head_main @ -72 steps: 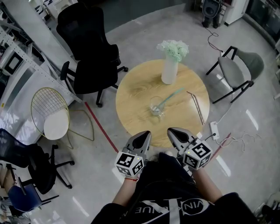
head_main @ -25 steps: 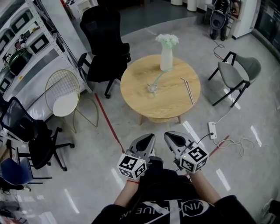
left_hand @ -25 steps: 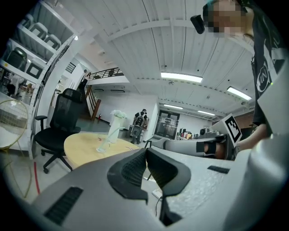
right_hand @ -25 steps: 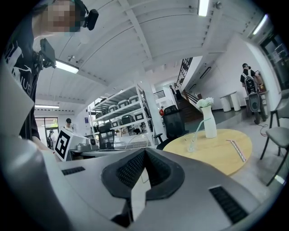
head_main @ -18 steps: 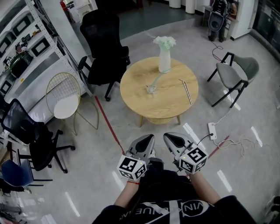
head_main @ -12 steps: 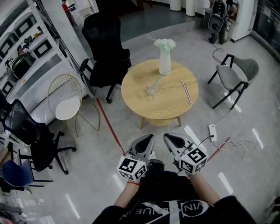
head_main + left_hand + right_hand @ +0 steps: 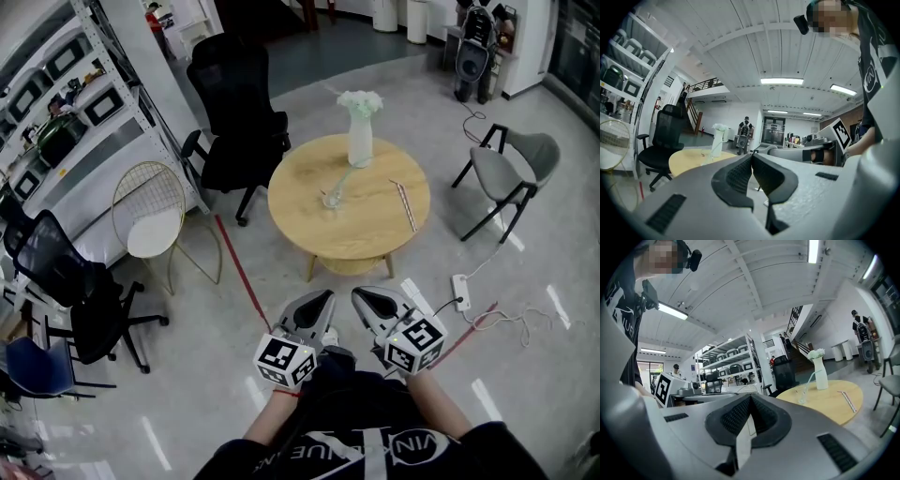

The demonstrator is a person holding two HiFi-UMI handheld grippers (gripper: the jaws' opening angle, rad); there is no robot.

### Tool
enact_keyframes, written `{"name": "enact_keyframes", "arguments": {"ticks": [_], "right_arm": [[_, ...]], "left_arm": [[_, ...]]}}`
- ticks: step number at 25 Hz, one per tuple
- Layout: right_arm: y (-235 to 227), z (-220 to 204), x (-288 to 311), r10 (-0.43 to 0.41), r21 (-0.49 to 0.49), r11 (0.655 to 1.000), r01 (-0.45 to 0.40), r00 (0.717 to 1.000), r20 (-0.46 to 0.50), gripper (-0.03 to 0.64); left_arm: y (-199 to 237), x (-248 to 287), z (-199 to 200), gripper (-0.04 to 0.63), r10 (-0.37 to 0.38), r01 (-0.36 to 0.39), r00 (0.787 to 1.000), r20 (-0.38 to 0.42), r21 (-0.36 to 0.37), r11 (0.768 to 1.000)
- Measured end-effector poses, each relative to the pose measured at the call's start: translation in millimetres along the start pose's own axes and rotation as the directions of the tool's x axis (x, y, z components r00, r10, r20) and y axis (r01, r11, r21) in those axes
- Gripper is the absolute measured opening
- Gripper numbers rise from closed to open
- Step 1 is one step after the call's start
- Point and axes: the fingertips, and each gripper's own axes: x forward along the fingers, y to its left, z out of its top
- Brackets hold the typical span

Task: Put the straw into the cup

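A clear glass cup stands near the middle of the round wooden table, and a pale green straw leans out of it toward the vase. The same cup and straw show small in the right gripper view. A second straw lies flat on the table's right side. My left gripper and right gripper are held close to my body, well away from the table. Both are shut with nothing between the jaws.
A white vase with pale flowers stands at the table's far edge. A black office chair and a gold wire chair are to the left, a grey chair to the right. A power strip and cables lie on the floor.
I have backed away from the table, so it looks smaller and farther off. Both grippers stay shut in front of my body; cup and straws have not moved.
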Motion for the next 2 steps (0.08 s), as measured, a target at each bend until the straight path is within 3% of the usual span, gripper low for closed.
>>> {"name": "enact_keyframes", "arguments": {"ticks": [2], "right_arm": [[1.3, -1.8, -2.7, 0.001, 0.007, 1.000, -0.001, 1.000, -0.001, 0.003]], "left_arm": [[-3.2, -1.0, -2.1, 0.014, -0.002, 0.002, 1.000, -0.009, 0.000, 1.000]]}}
